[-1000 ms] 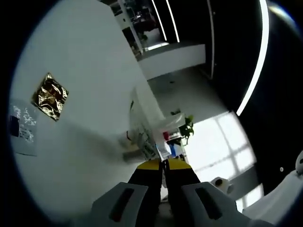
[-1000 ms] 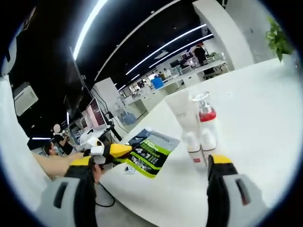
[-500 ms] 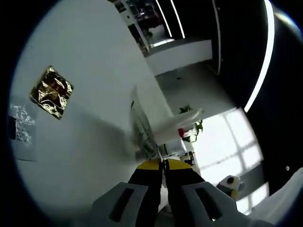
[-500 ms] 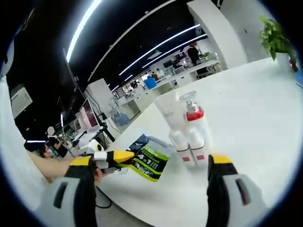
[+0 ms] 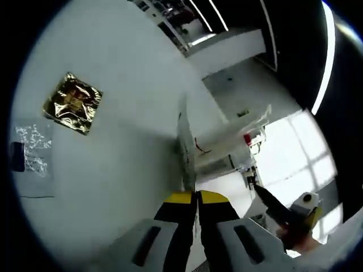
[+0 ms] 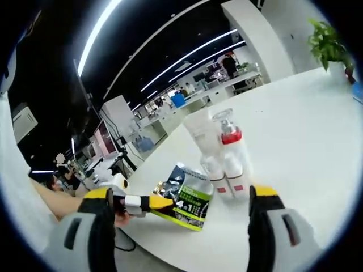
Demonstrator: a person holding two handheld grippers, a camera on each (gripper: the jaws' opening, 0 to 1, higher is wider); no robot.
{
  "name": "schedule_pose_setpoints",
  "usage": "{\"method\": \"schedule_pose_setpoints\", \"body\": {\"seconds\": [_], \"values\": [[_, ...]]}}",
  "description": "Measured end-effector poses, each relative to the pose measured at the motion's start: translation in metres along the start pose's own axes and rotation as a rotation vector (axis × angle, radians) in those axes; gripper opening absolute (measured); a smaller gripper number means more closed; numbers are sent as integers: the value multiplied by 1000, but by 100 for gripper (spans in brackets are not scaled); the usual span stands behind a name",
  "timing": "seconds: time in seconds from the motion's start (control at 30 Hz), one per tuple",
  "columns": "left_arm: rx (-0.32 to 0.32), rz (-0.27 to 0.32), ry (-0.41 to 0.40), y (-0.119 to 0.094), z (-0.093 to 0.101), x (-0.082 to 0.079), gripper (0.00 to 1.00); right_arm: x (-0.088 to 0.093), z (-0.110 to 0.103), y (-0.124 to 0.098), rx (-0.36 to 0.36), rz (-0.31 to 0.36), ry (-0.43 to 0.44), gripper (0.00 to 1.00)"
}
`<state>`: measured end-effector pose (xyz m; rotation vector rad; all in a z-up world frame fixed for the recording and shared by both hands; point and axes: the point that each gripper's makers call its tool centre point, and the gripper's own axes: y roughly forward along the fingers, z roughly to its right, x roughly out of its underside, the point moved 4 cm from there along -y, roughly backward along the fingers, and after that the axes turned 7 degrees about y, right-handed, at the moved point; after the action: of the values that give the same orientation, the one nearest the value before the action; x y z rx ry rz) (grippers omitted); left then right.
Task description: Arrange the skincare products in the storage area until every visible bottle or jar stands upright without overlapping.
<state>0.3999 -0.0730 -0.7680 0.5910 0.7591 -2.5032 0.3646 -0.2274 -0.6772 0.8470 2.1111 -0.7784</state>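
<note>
The white table (image 6: 306, 130) runs out ahead of both your tongs, and everything you need sits on it. In the right gripper view, your right gripper (image 6: 184, 198) stands wide open with nothing between its jaws, and the standing group lies straight ahead, a little nearer its right jaw: a white tube (image 6: 203, 136) upright on its cap, and touching it on the right a pump bottle (image 6: 232, 156) with a red collar, also upright. Their long axes run up and away from the table, so they already stand. The thing that lies wrong is the green sachet (image 6: 190, 198), just to the left of the tube's foot, and your left gripper (image 6: 161, 202) comes in from the left with its yellow tips pinched on the sachet's near edge, tilting it up off the table. In the left gripper view that gripper (image 5: 197, 196) shows its jaws nearly together on the thin packet edge rising straight ahead of them, with the tube and bottle just beyond to the right. So your left hand is the nearer one and already has it; I judge the sachet's long axis must clear the tube's base. Farther to the left of those jaws lie a gold foil packet (image 5: 72, 102) and a clear packet (image 5: 31, 153), flat and well apart.
</note>
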Motion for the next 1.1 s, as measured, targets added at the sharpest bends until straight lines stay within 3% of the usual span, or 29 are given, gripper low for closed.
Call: {"method": "schedule_pose_setpoints", "body": {"seconds": [0.33,0.73,0.83,0.97,1.1], "values": [[-175,-84,217,0,-21,7,0,0,0,0,1,5,6,100],[-287,-183,449,0,-25,8,3,0,0,0,-2,2,8,100],[-294,-215,529,-2,-24,8,7,0,0,0,-1,3,7,100],[-351,-256,631,-5,-28,8,19,0,0,0,1,5,12,100],[-400,-276,725,-11,-31,5,23,0,0,0,1,5,14,100]]}}
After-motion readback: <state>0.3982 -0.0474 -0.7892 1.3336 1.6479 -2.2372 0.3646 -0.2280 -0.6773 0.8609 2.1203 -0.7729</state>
